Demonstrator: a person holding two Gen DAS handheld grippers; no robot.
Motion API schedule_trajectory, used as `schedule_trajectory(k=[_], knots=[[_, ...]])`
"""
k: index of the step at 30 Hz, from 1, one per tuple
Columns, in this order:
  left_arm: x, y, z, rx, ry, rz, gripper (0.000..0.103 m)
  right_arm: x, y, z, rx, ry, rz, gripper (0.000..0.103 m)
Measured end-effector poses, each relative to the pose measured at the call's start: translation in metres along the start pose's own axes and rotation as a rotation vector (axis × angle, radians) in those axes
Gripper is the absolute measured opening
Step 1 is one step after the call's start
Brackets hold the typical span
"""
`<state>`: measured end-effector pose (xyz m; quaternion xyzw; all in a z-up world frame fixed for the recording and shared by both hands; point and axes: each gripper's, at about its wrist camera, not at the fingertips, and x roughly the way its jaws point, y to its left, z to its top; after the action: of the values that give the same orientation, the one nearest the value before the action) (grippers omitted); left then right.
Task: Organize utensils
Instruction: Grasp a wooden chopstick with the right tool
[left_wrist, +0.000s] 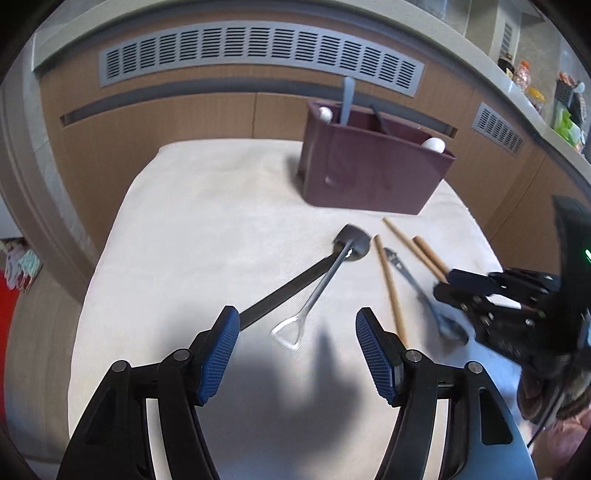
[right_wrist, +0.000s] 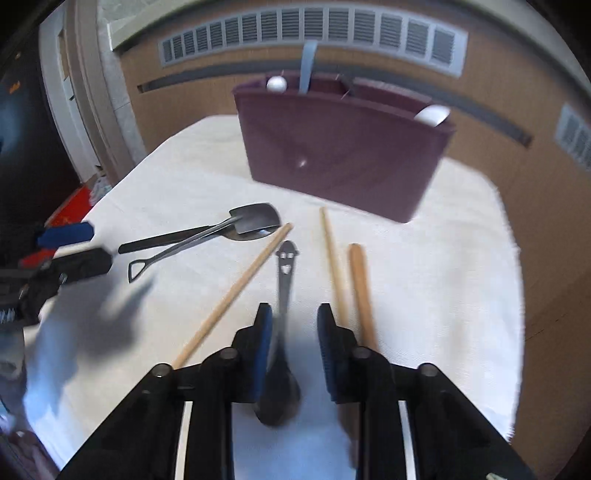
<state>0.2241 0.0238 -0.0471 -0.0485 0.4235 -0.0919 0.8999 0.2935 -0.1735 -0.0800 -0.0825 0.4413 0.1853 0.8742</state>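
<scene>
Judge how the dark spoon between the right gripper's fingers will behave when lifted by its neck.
The spoon looks like thin metal, so probably stiff and light. Its smooth finish may slip on the right gripper. Held near the bowl, its long handle might swing down.

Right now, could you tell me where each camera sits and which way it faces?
Left wrist: on the left gripper, tilted down at the shovel-handled spoon on the white cloth; own open fingers show, right gripper at right.
Right wrist: on the right gripper, tilted down over the dark spoon; left gripper at left.
Shared: the maroon holder, chopsticks.
</scene>
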Motion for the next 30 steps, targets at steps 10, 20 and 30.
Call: schedule_trajectory(k=[10,20,30], knots=[[0.010,-0.006,-0.006,0.031,0.040,-0.042,0.069,0.000,-0.013,0.002,0.008,0.001,-0.088,0.021],[0.017,-0.032,-0.007,0.077,0.071,-0.064,0.070,0.016,-0.026,-0.001,0.029,0.051,-0.022,0.012],[0.019,-0.022,-0.001,0.051,0.069,-0.073,0.069,-0.011,-0.034,-0.012,0.093,0.017,0.005,0.006]])
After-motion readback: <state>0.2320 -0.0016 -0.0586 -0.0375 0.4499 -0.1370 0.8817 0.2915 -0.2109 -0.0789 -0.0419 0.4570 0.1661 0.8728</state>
